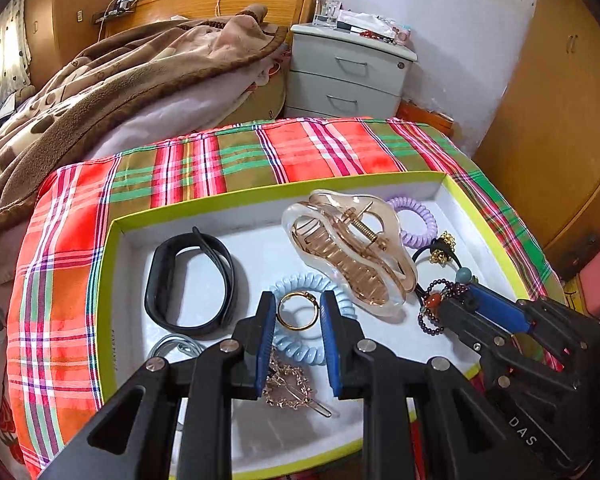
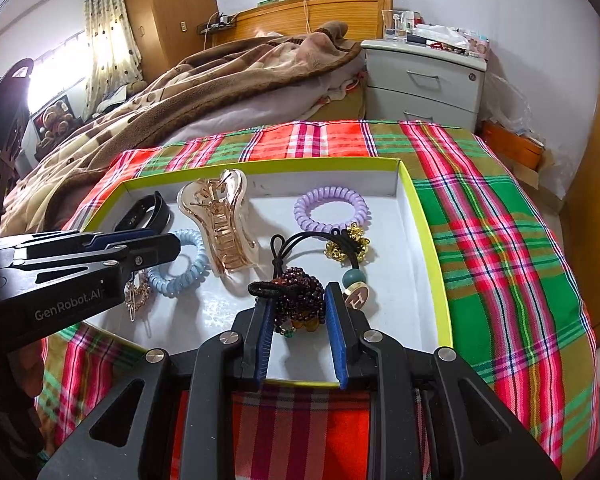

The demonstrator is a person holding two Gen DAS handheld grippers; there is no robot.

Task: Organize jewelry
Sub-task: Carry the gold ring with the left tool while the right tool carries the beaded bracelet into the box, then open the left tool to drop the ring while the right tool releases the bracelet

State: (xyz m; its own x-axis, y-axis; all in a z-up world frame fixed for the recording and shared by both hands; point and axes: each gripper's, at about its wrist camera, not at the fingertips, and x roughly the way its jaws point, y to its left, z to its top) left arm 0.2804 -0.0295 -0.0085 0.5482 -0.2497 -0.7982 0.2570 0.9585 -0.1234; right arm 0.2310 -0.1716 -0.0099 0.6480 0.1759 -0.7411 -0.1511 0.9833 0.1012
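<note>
A shallow white box with a lime rim (image 1: 112, 272) lies on a plaid cloth and holds the jewelry. My left gripper (image 1: 297, 308) is shut on a thin gold ring (image 1: 296, 328), just above a blue spiral hair tie (image 1: 300, 354). My right gripper (image 2: 299, 300) is shut on a dark purple bead bracelet (image 2: 300, 288) near the box's front right. It also shows in the left wrist view as the right gripper (image 1: 452, 304). A clear-and-gold hair claw (image 1: 348, 256) lies mid-box, with a black band (image 1: 192, 280) to its left and a gold hairpin (image 1: 292, 392) under my left fingers.
A purple spiral tie (image 2: 332, 208) and a black elastic with gold bells (image 2: 344, 244) lie at the right of the box. The plaid cloth (image 2: 500, 240) covers the surface around it. Beyond are a bed with a brown blanket (image 1: 120, 80) and a grey nightstand (image 1: 348, 72).
</note>
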